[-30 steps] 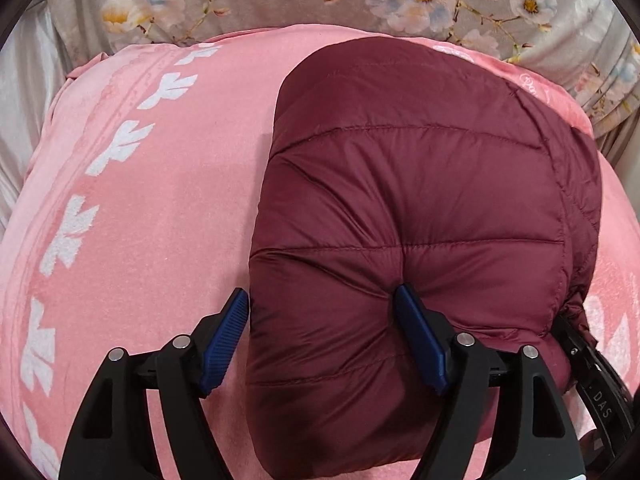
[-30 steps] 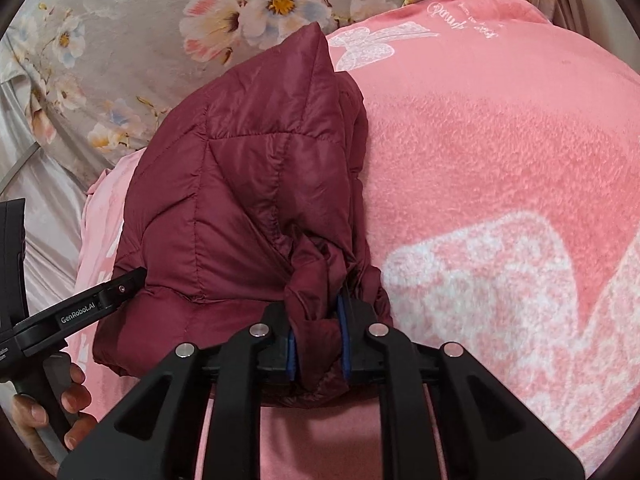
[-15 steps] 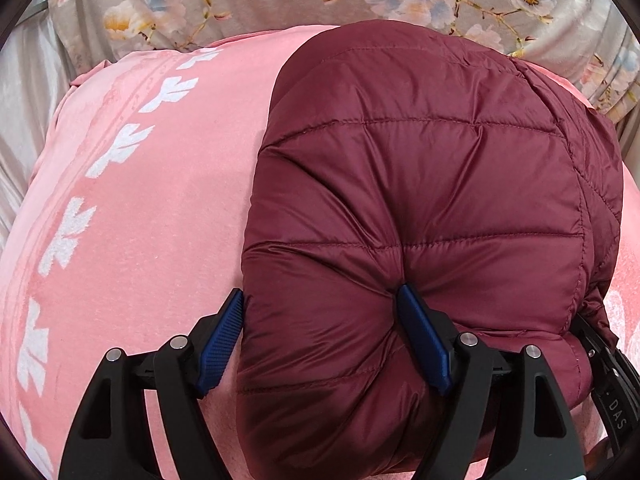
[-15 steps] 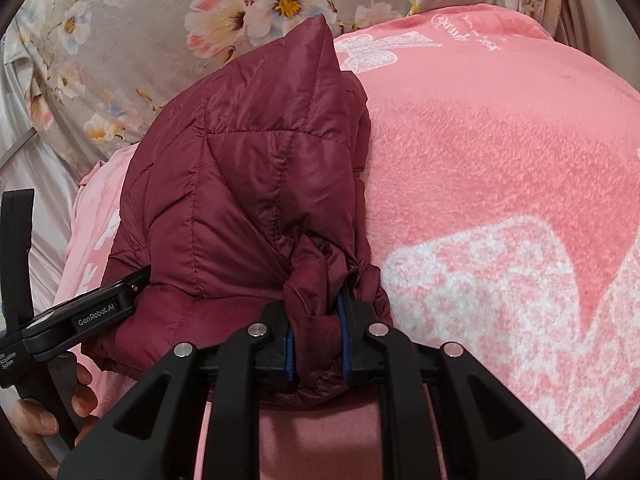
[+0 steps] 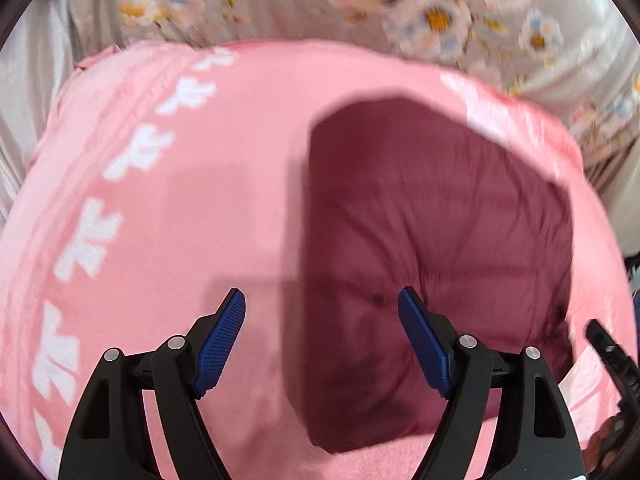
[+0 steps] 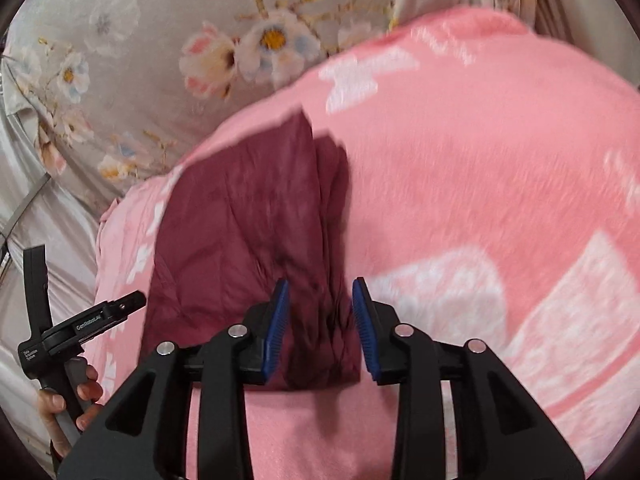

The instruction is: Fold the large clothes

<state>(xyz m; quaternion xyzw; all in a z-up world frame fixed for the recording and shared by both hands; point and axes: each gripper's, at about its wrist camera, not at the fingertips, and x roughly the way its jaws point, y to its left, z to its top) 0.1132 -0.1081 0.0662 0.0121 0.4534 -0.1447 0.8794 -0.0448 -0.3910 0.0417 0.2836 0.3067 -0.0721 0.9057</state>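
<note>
We see the maroon quilted jacket (image 5: 432, 248) lying folded into a compact bundle on the pink blanket (image 5: 168, 208), over a floral bedsheet (image 6: 120, 60). Our left gripper (image 5: 322, 344) stands wide, clear of the fabric. Our right gripper (image 6: 320, 328) is opening, its pads off the jacket's edge between them. We judge the folding essentially finished; only withdrawal remains.

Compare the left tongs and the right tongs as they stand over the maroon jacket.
The left tongs gape wide, while the right tongs stand narrower, their jaws opening. The jacket's edge lies between the left pair; a bunched fold sits between the right pair. Both have blue pads and grip nothing.
</note>
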